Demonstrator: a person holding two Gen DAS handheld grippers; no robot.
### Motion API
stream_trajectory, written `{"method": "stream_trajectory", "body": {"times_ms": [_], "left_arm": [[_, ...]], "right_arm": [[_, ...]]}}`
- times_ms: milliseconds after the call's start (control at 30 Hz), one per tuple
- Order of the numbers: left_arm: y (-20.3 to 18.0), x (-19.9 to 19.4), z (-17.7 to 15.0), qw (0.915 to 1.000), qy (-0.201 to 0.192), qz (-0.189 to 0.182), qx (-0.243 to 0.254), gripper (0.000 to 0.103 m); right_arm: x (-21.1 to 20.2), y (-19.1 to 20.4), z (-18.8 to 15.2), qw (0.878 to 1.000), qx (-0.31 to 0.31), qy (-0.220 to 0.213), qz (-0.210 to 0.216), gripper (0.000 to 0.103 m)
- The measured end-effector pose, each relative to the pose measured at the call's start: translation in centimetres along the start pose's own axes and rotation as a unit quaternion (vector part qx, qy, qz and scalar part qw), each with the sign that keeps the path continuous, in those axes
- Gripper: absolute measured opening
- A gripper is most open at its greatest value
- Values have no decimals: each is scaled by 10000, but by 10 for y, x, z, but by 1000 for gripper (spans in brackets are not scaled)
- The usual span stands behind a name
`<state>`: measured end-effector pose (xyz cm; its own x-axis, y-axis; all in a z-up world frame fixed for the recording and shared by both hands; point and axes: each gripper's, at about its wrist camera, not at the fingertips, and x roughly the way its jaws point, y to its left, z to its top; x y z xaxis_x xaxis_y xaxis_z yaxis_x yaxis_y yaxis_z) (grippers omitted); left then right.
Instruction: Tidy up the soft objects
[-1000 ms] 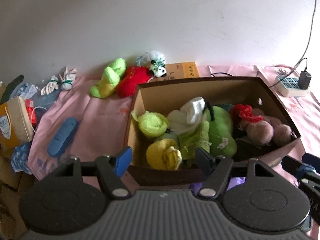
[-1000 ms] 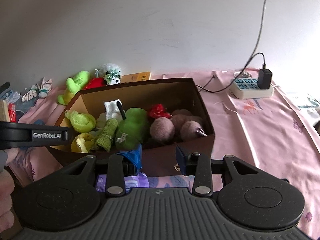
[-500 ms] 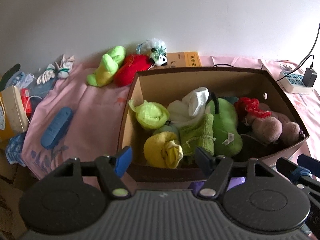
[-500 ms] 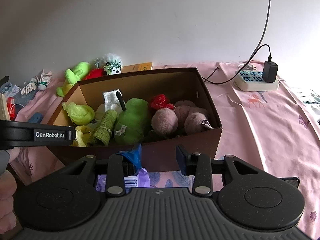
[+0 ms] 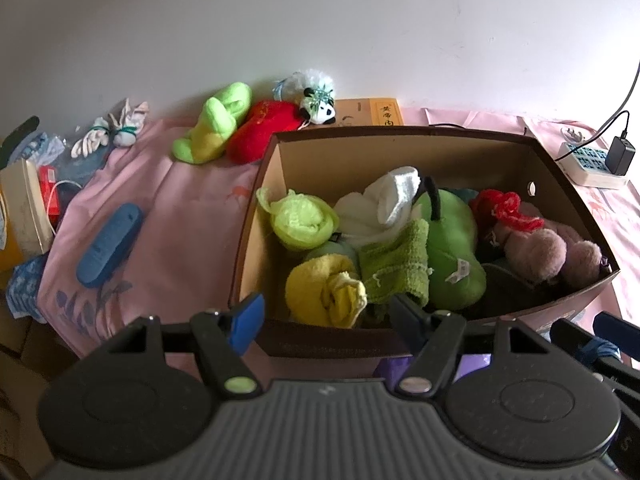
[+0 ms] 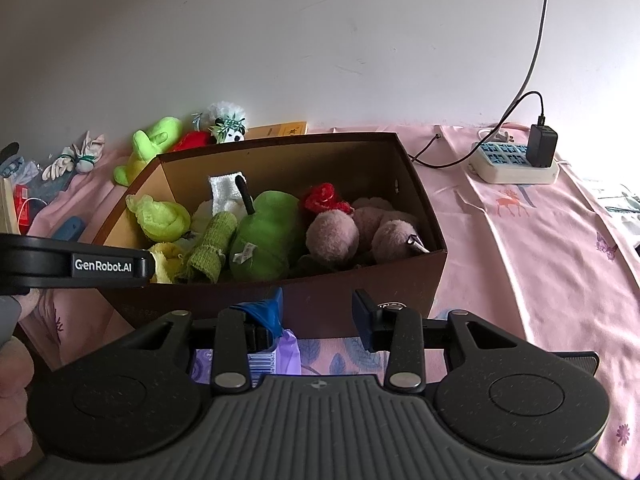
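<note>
A brown cardboard box on the pink cloth holds a green pear plush, a yellow towel roll, a green cloth, a white cloth, a lime cloth, a red knitted piece and pink plush balls. Behind the box by the wall lie a lime plush, a red plush and a small panda. My left gripper is open at the box's near left corner. My right gripper is open before the near wall, holding nothing.
A blue case and a white glove bundle lie left of the box, with cartons and clutter at the far left. A power strip with its cable sits at the right back. A purple packet lies under the right gripper.
Both views now look a little more down into the box, which sits slightly farther off in the right wrist view. Neither gripper's jaws have visibly changed.
</note>
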<state>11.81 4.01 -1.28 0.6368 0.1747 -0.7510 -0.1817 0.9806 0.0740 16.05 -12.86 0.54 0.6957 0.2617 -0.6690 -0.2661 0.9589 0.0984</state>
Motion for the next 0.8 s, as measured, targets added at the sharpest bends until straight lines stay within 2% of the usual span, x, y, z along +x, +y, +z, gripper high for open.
{"method": "stream_trajectory", "body": {"times_ms": [600, 800], "left_arm": [[-2, -1, -2, 10000, -7, -45, 6, 72], [-5, -7, -3, 9997, -241, -3, 49, 72]], "right_arm": [[0, 0, -1, 10000, -15, 6, -4, 22], [-1, -1, -1, 10000, -5, 13, -6, 22]]}}
